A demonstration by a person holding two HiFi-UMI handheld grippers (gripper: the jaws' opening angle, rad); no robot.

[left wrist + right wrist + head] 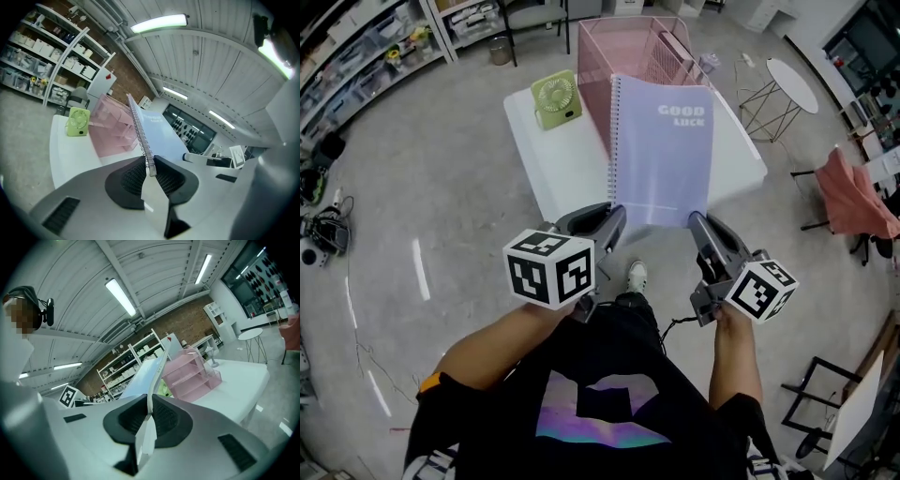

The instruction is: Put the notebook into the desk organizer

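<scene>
One notebook pinched in left hand-held gripper and right hand-held gripper

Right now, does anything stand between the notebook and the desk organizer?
Nothing visible does. The notebook, clamped at its lower corners by the left gripper and right gripper, hangs just before the organizer; the fan stands off to one side.

A white rectangular table stands on a grey, glossy floor. 2 things rest directly on its top, both at the far end. One is a pink wire-mesh desk organizer with stepped tiers. The other is a small pale-green fan, standing upright just beside the organizer's left side – whether they touch cannot be told. The near half of the top is bare.
</scene>
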